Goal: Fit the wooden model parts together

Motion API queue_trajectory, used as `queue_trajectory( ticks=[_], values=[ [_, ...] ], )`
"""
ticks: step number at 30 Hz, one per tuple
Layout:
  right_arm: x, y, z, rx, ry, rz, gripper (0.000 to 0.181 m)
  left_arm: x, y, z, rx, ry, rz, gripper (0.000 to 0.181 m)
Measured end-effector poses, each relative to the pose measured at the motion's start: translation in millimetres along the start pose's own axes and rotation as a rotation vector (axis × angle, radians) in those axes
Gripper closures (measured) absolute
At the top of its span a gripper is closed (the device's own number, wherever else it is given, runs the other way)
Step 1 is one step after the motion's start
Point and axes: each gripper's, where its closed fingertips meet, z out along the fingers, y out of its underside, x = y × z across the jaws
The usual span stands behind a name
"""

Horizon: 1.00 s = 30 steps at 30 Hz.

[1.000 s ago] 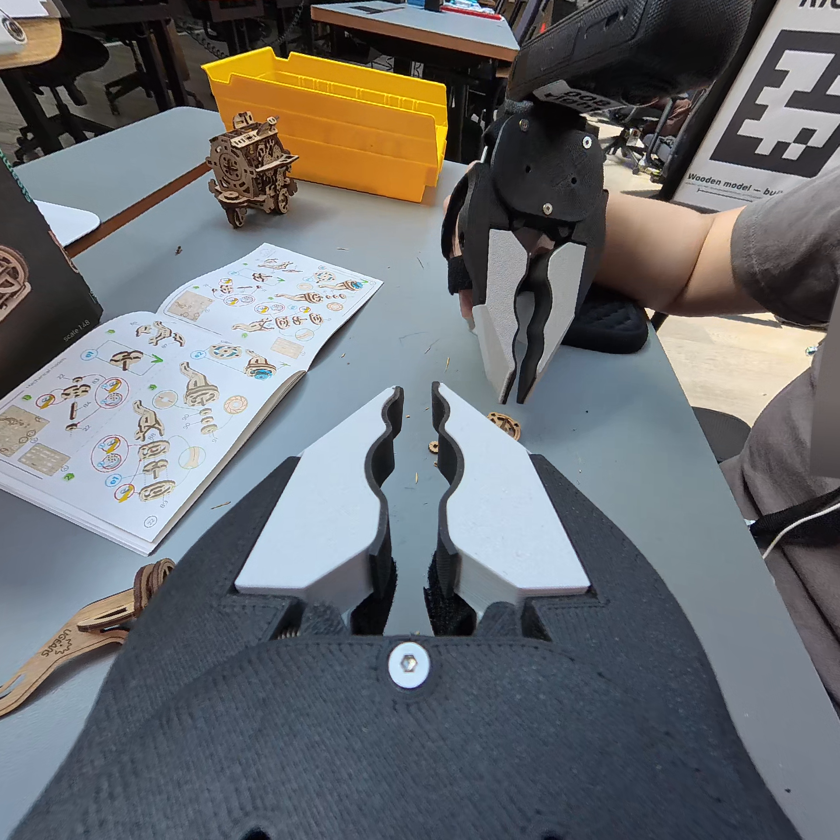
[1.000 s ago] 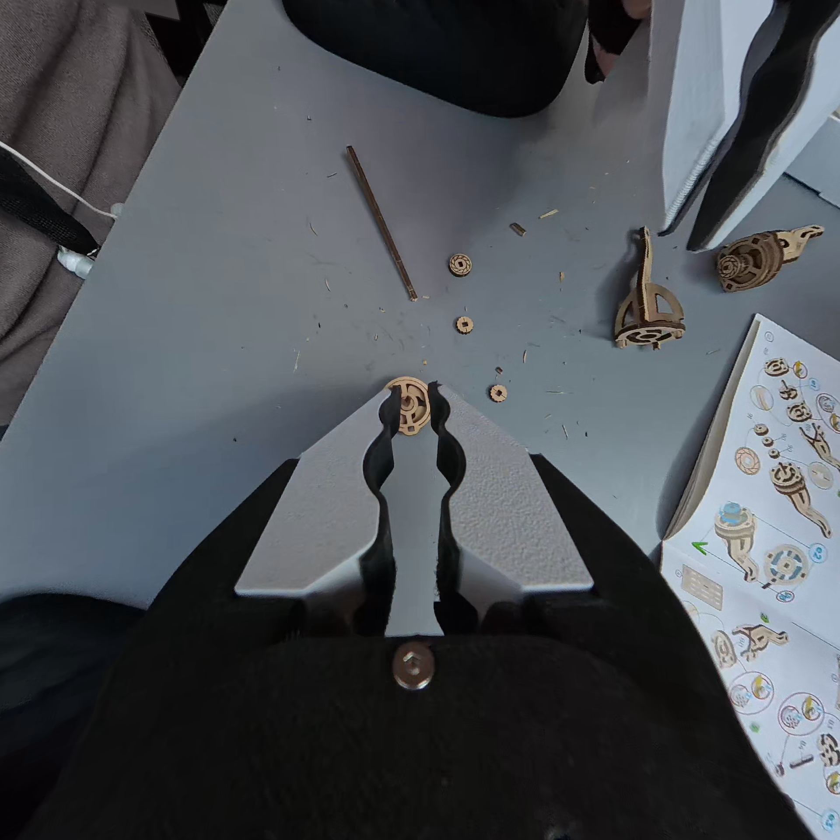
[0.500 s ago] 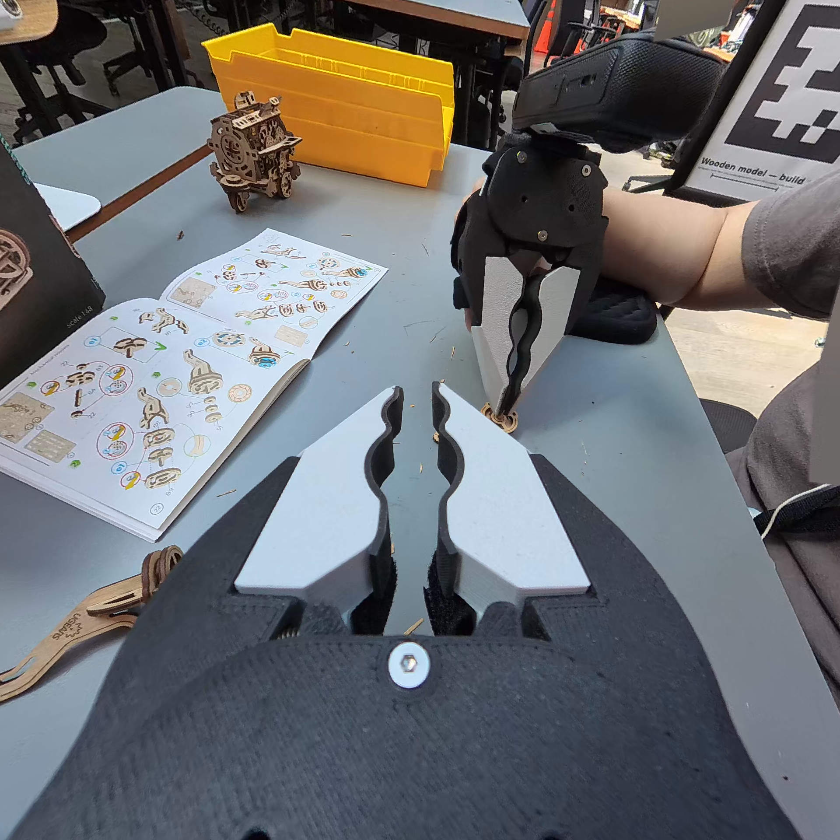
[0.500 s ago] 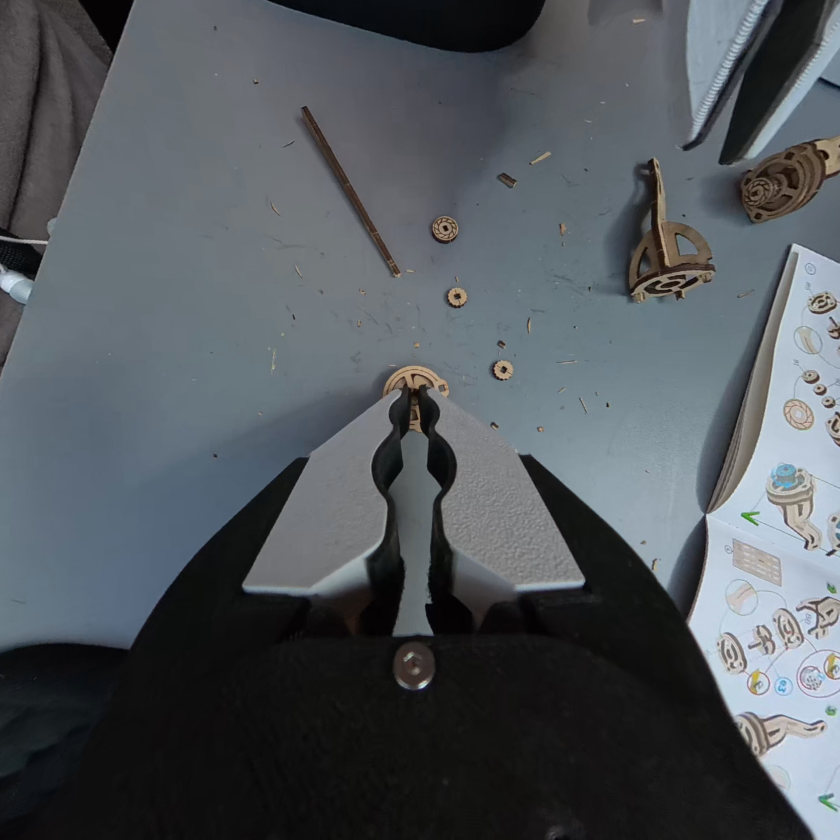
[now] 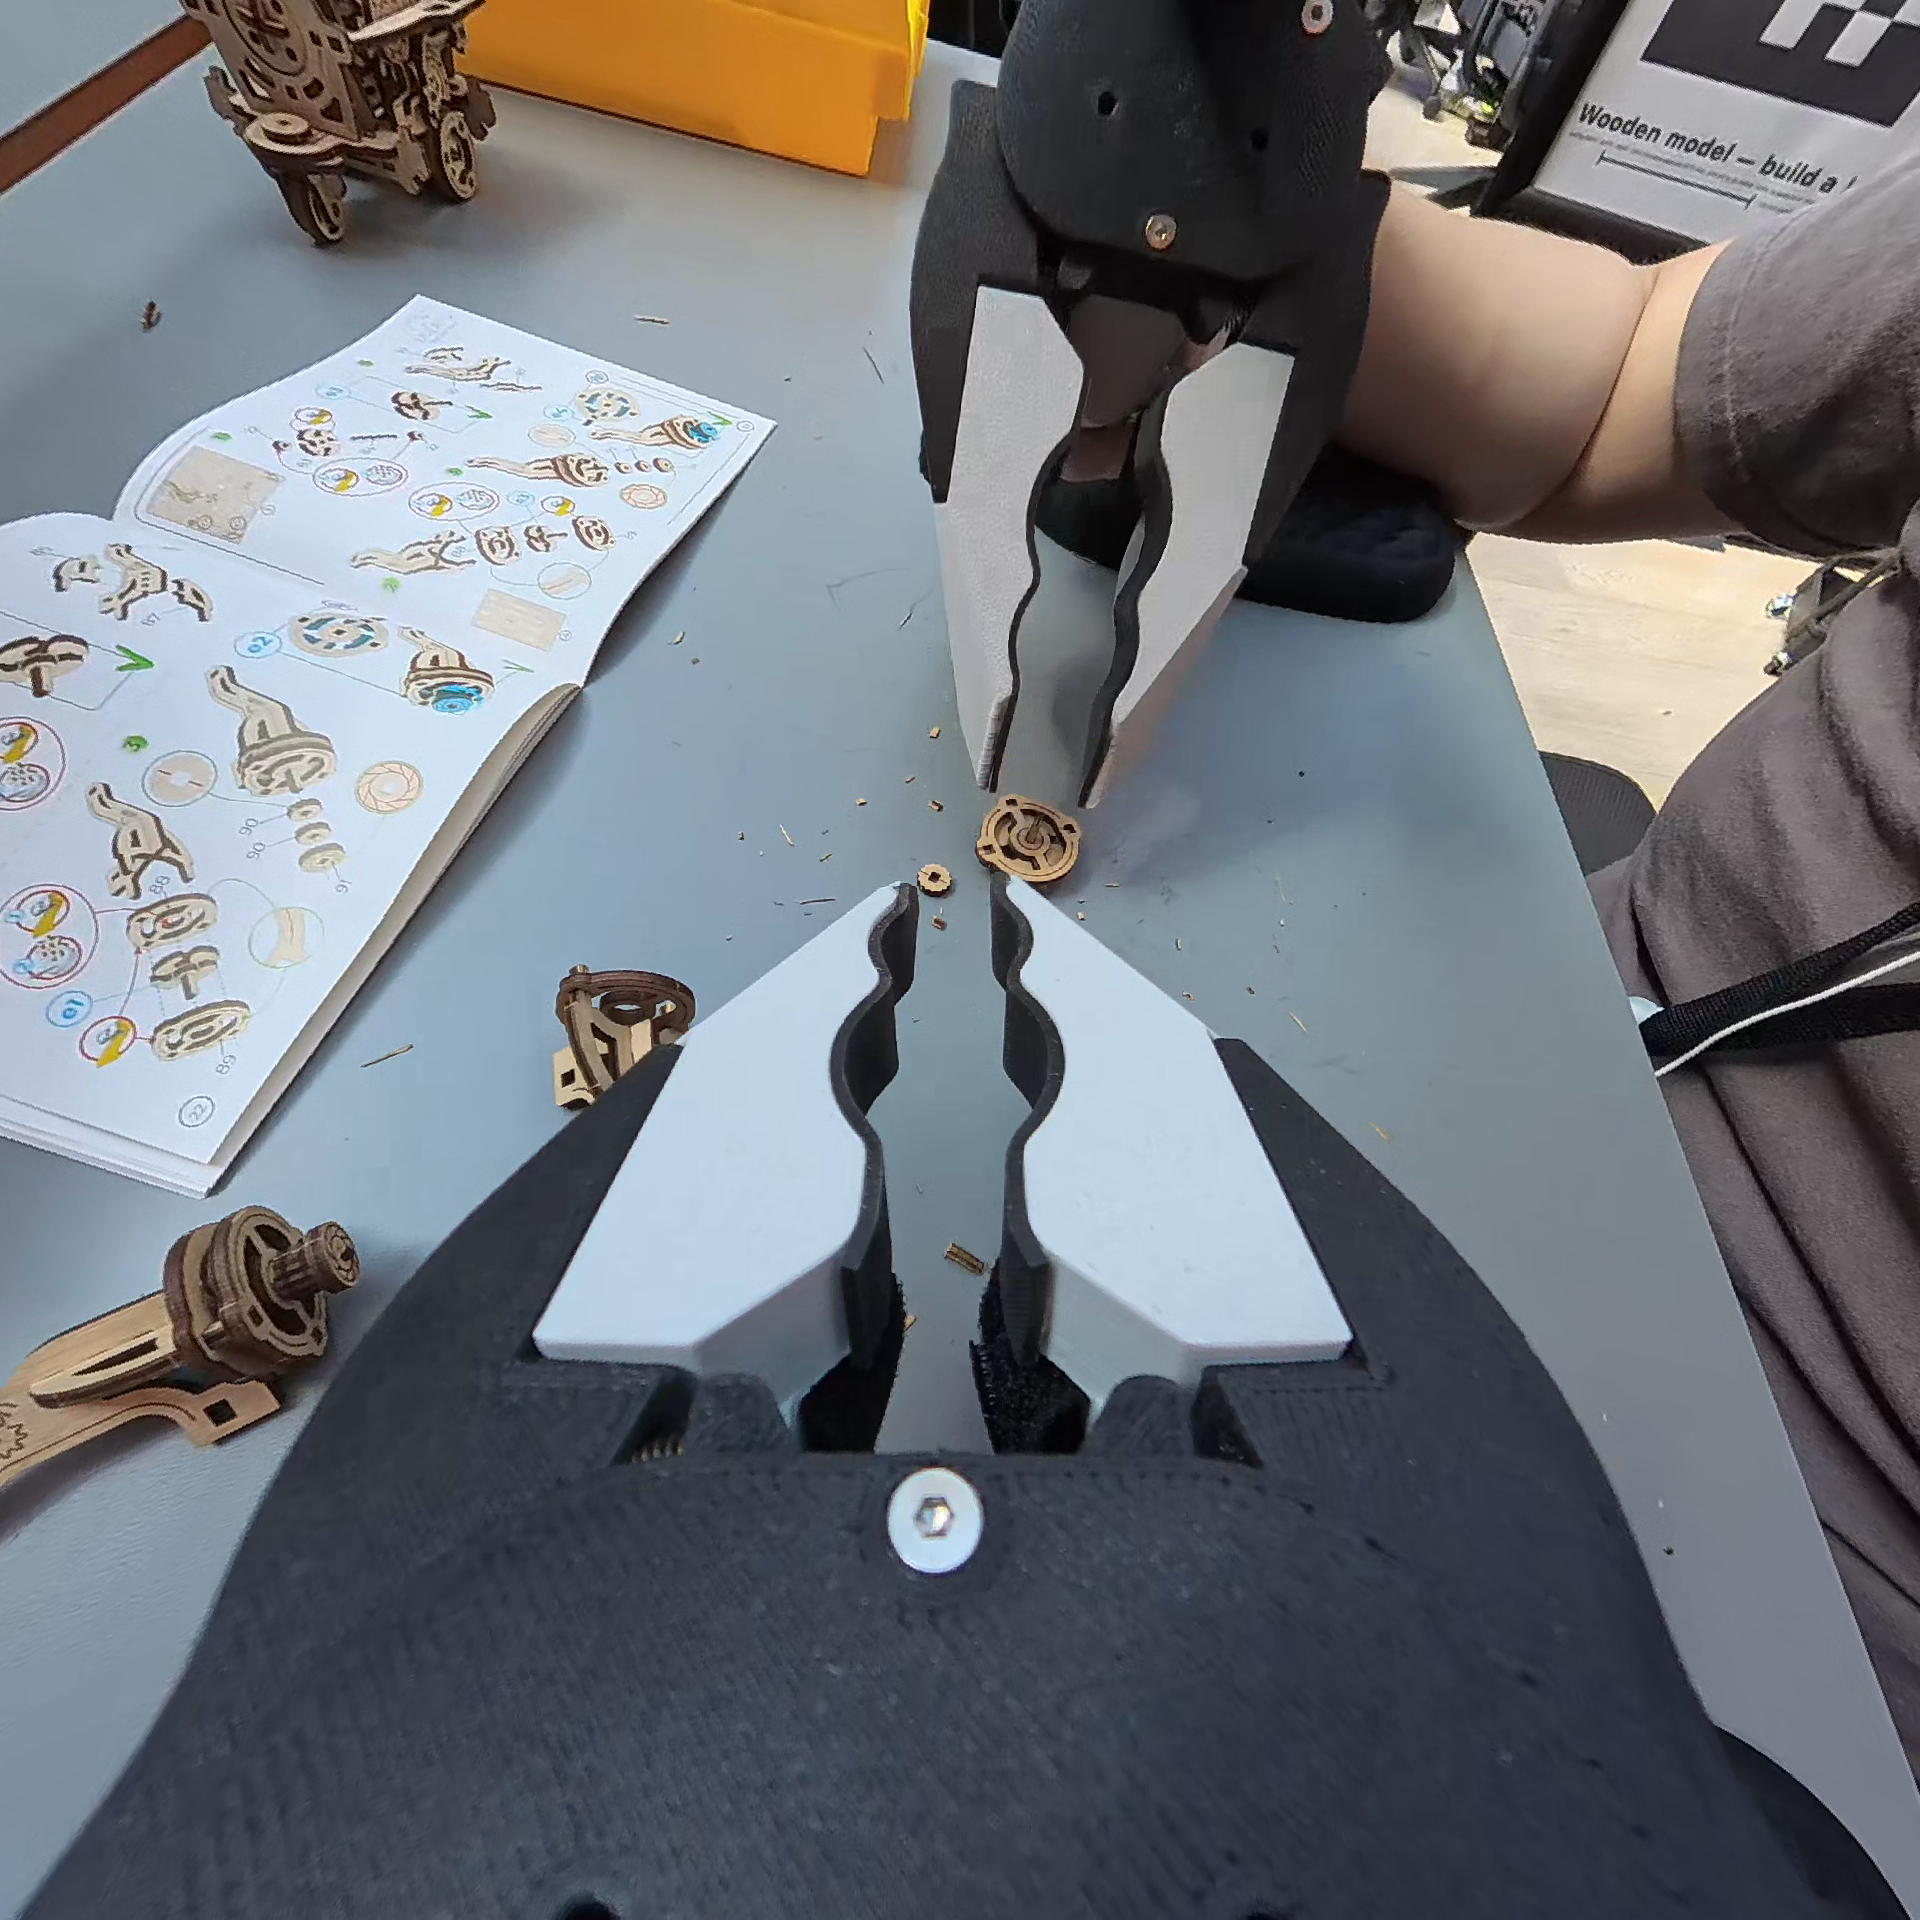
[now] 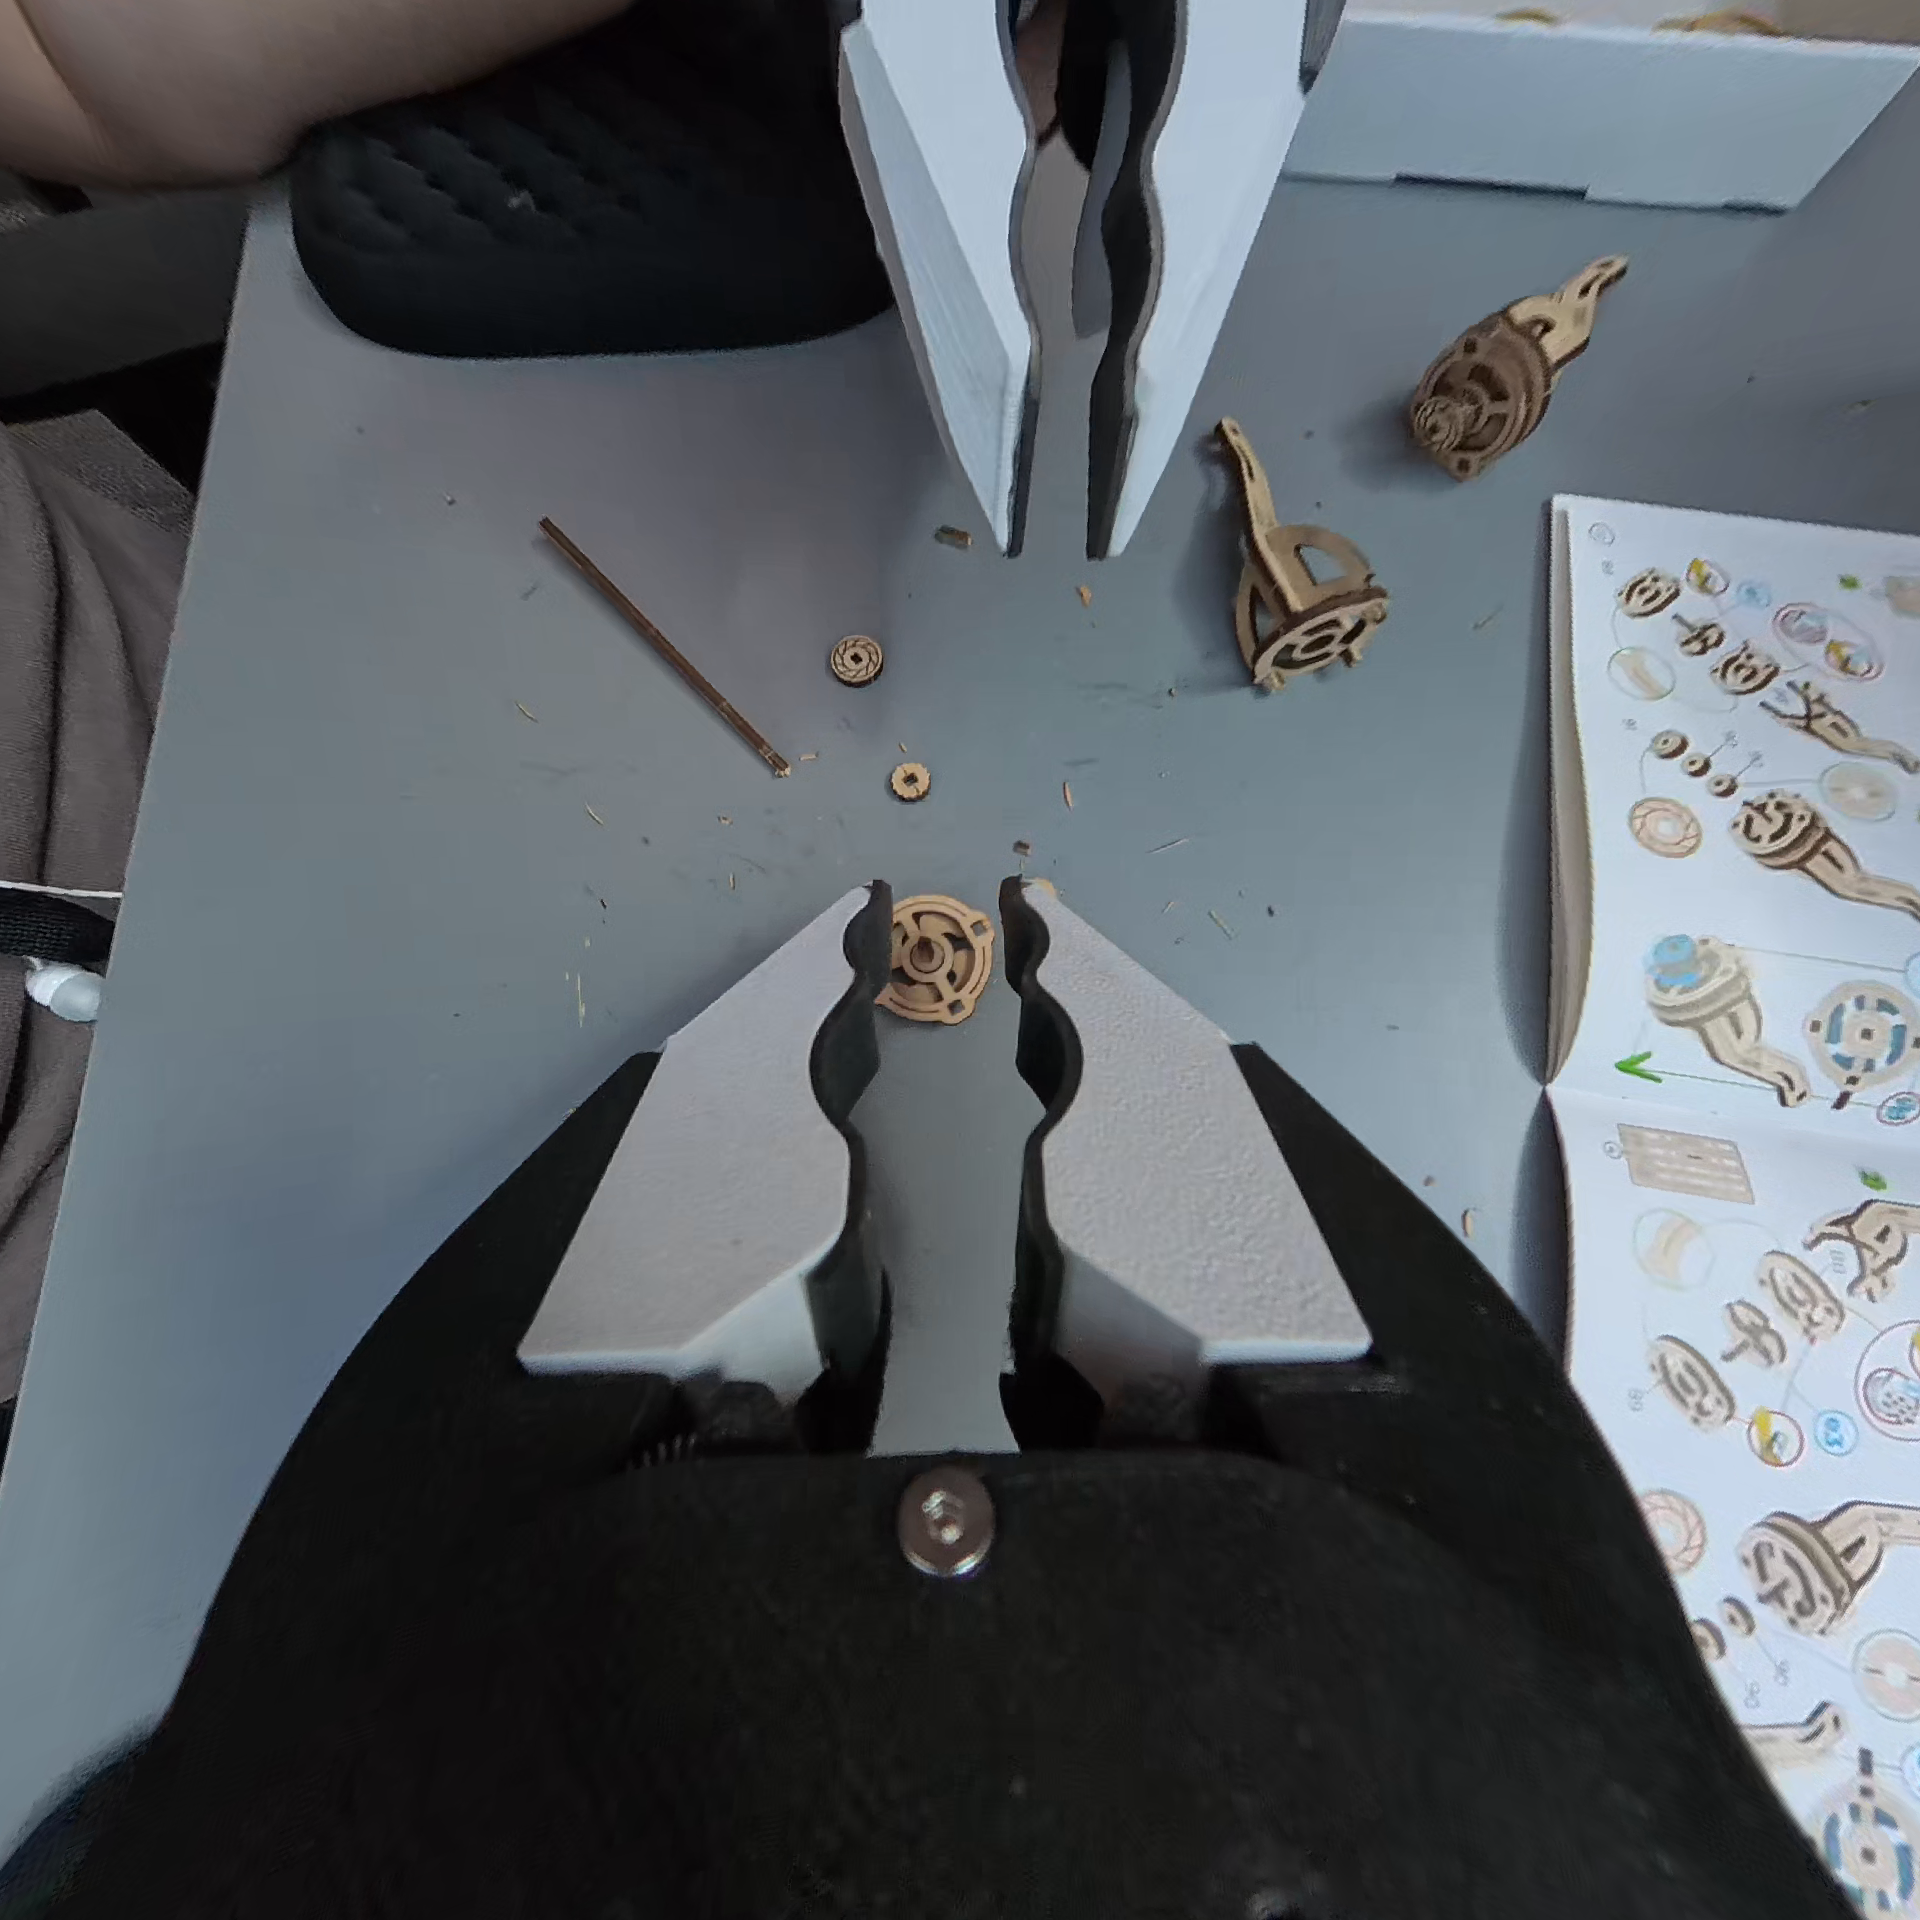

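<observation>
Now my right gripper (image 6: 937,899) gapes around the round wooden disc (image 6: 933,961), gripping nothing. Left gripper (image 5: 954,896) is parted too, empty, near the desk's (image 5: 1351,935) right edge.

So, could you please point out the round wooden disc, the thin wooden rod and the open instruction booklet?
round wooden disc (image 6: 933,962): right wrist view, on its central hub.
thin wooden rod (image 6: 665,648): right wrist view, mid-length of the stick.
instruction booklet (image 5: 343,665): left wrist view, on its open right-hand page.

Grey table (image 5: 1351,935); tan wooden disc (image 6: 933,960); yellow bin (image 5: 727,73)
</observation>
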Motion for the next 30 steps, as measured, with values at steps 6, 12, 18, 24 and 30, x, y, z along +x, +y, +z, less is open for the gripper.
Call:
queue_trajectory(
  ticks=[6, 12, 18, 24, 30],
  values=[
    [31, 6, 9, -0.044, -0.058, 0.014, 0.168, -1, -3, -2, 0.022, 0.001, -0.012, 0.17],
    [19, 12, 22, -0.116, -0.084, -0.28, 0.169, -1, -5, -4, 0.036, 0.004, -0.012, 0.17],
    [24, 18, 31, -0.196, -0.172, -0.215, 0.161, -3, -5, -6, 0.037, -0.004, -0.015, 0.17],
    [23, 18, 31, -0.172, -0.16, -0.204, 0.171, -4, -4, -6, 0.035, -0.002, -0.026, 0.17],
    [-1, 0, -3, -0.055, -0.18, -0.266, 0.174, 2, -3, -2, 0.03, 0.045, -0.058, 0.167]
  ],
)
